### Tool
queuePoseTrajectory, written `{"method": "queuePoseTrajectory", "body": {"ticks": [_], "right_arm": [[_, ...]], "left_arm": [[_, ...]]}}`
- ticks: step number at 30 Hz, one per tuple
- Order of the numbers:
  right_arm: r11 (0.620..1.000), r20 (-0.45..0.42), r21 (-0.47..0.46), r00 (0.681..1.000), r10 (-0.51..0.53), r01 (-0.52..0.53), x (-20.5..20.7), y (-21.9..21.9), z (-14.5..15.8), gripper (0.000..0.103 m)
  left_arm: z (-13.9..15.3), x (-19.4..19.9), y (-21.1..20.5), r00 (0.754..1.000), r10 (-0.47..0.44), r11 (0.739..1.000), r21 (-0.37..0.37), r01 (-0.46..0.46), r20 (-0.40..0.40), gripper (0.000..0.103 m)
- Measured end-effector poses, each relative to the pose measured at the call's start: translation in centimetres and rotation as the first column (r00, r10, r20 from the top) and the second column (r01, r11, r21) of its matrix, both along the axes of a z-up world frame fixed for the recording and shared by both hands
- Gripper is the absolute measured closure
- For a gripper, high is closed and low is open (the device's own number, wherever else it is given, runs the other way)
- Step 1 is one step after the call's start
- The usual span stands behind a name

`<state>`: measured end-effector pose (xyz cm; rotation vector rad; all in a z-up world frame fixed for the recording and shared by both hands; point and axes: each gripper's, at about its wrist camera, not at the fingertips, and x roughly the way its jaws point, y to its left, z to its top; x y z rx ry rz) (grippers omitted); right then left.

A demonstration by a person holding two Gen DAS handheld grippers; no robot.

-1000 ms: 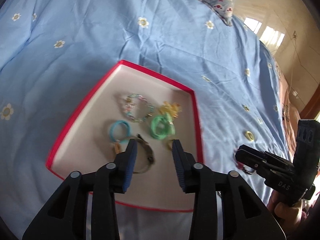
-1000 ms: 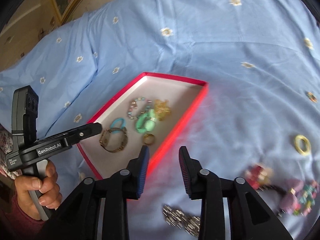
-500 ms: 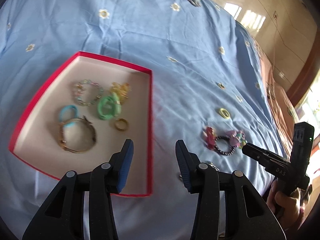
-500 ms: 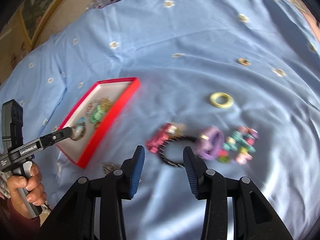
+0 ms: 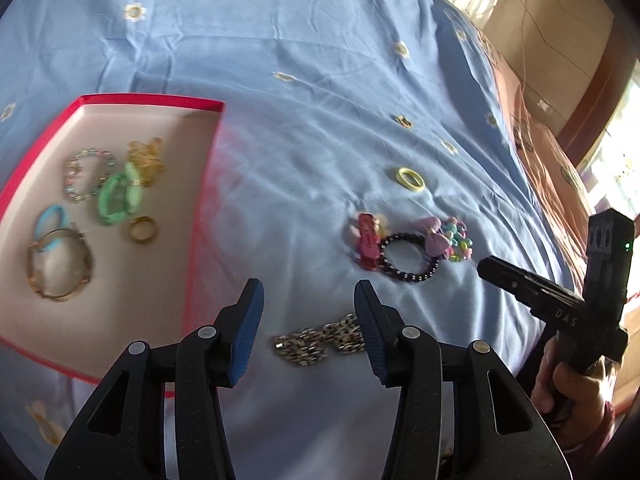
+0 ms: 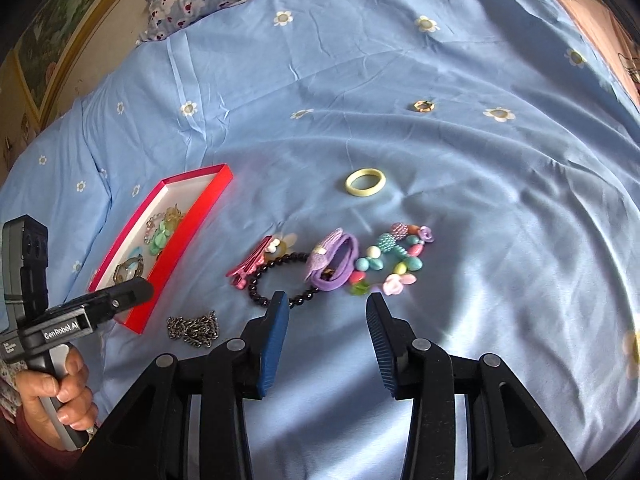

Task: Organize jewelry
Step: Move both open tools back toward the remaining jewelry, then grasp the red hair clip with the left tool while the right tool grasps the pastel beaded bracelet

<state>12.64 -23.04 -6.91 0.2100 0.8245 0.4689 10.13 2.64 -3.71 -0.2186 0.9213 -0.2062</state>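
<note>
On the bed [image 6: 460, 80], the red box [image 5: 208, 168] with several pieces inside lies left of loose jewelry: a metal chain [image 5: 320, 340], black bead bracelet [image 6: 276, 280] and yellow ring [image 6: 365, 182]. The left gripper [image 5: 308, 300] is opening, empty, above the chain; the right gripper [image 6: 326, 312] hangs unclenched, empty, near the bracelet.

— Clearance ahead of the left gripper [image 5: 308, 300]?
— Jaws opening, nothing between them. A metal chain [image 5: 320, 340] lies just below on the bed [image 5: 300, 60]; the red tray [image 5: 206, 184] walls off the left side.
— And the right gripper [image 6: 326, 304]?
— A cluster just ahead: black bead bracelet [image 6: 276, 276], purple band [image 6: 336, 260], coloured beads [image 6: 392, 256]. Bare sheet to its right.
</note>
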Motion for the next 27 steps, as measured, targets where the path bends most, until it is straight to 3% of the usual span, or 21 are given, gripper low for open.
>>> {"method": "queuePoseTrajectory", "body": {"ticks": [11, 23, 25, 27], "right_arm": [[0.999, 0.005, 0.007, 0.999, -0.046, 0.046, 1.6, -2.0, -0.2, 0.061], [0.995, -0.026, -0.098, 0.999, -0.04, 0.037, 5.2, -0.6, -2.7, 0.061], [0.992, -0.011, -0.117, 0.999, -0.038, 0.037, 5.5, -0.2, -2.8, 0.064], [0.991, -0.008, -0.123, 0.999, -0.049, 0.048, 5.7, -0.2, -2.9, 0.087]], "left_arm": [[-1.0, 2.9, -4.0, 0.995, -0.092, 0.995, 0.023, 0.093, -0.033, 0.057], [-3.3, 6.3, -5.9, 0.989, -0.128, 0.991, 0.026, 0.131, -0.078, 0.059], [-3.5, 6.4, -6.0, 0.988, -0.135, 0.99, 0.036, 0.138, -0.074, 0.069], [-3.6, 6.6, -5.9, 0.986, -0.145, 0.989, 0.024, 0.147, -0.077, 0.085]]}}
